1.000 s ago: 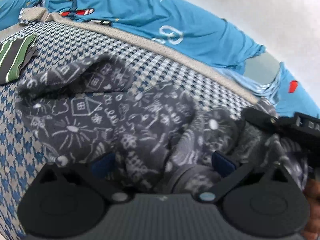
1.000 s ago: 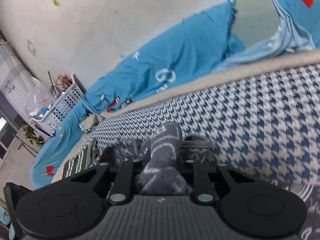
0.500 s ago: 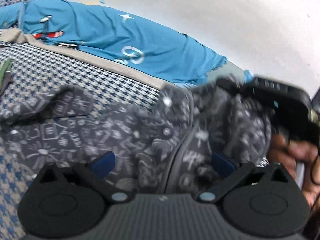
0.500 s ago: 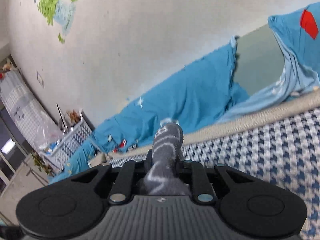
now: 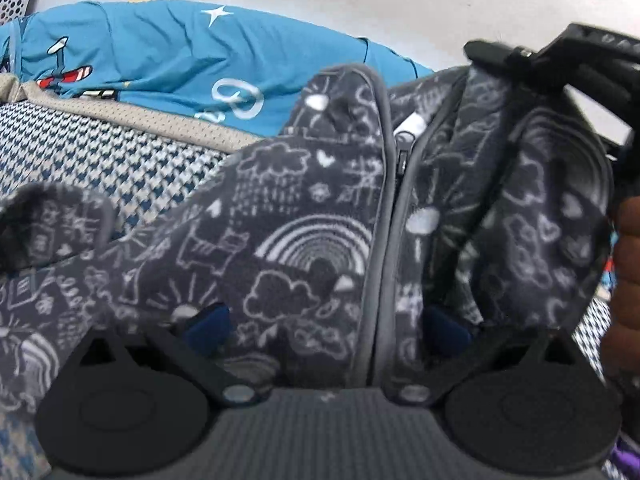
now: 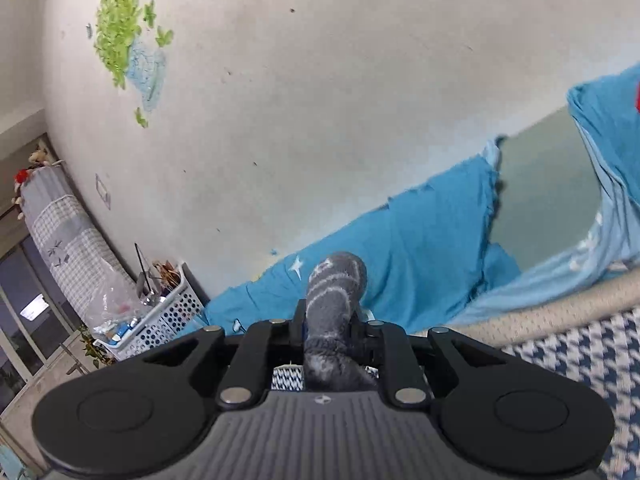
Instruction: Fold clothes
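White wall [image 6: 360, 100] fills most of what we see past the right tongs [image 6: 334, 326], with a green leaf sticker [image 6: 120, 36] high to their left; only this view takes in the room's corner, where a white laundry basket [image 6: 160, 320] stands low on the left. Beneath both tongs lies the bed's houndstooth cover [image 5: 100, 160], and beyond it a blue printed sheet [image 5: 180, 56] runs along the wall. Only the left view shows the garment whole: a grey fleece jacket [image 5: 300, 220] with white doodles, lifted off the cover, its zip [image 5: 400, 168] running straight ahead of the left tongs [image 5: 326, 328]. We see those tongs spread wide, blue pads [image 5: 208, 328] apart, the fleece draped loosely between them. To their upper right the other tongs hold the jacket's far edge up, a hand [image 5: 626, 248] below. From the right view just a rolled grey nub of fleece shows, pinched between pressed-in fingers.
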Tool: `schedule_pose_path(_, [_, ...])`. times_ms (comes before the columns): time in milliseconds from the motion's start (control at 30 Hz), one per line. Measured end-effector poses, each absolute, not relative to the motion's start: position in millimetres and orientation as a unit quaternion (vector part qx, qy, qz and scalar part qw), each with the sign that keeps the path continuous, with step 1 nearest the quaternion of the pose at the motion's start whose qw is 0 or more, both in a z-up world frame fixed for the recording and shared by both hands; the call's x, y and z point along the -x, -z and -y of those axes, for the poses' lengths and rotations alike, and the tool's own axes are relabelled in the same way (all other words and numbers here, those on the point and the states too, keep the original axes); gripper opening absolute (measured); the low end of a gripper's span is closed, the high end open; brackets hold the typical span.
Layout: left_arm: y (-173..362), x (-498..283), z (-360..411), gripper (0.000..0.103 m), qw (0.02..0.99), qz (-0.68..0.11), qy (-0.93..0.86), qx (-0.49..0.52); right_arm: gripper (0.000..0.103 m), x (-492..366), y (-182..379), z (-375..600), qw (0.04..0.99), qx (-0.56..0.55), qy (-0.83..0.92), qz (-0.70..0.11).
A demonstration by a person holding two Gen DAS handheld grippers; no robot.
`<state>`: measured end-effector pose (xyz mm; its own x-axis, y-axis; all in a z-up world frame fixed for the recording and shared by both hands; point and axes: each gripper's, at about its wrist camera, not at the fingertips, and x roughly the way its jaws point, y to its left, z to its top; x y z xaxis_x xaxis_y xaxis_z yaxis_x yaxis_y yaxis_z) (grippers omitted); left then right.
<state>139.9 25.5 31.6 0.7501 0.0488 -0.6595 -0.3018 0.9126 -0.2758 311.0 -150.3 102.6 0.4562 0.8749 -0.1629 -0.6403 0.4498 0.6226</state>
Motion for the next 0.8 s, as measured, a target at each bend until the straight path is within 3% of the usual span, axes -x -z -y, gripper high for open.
schedule_pose_path(467, [-4.8, -213.3, -42.0, 0.103, 0.915, -0.336, -0.146, 0.170, 0.016, -334.2, -93.3, 127.2, 0.831, -0.233, -0.446, -0.236])
schedule_pose_path(567, [4.1, -220.6, -40.6, 0.103, 0.907, -0.358, -0.157, 0.156, 0.021, -338.4, -84.7, 127.2, 0.838, -0.233, -0.421, -0.255])
schedule_pose_path(700, [7.7, -222.0, -42.8, 0.103, 0.898, -0.375, -0.165, 0.158, 0.043, -342.8, -78.3, 141.7, 0.851, -0.225, -0.384, -0.279])
schedule_pose_path(800, [3.0, -218.4, -48.9, 0.103, 0.891, -0.377, -0.168, 0.190, 0.043, -343.4, -83.5, 165.9, 0.857, -0.246, -0.362, -0.272])
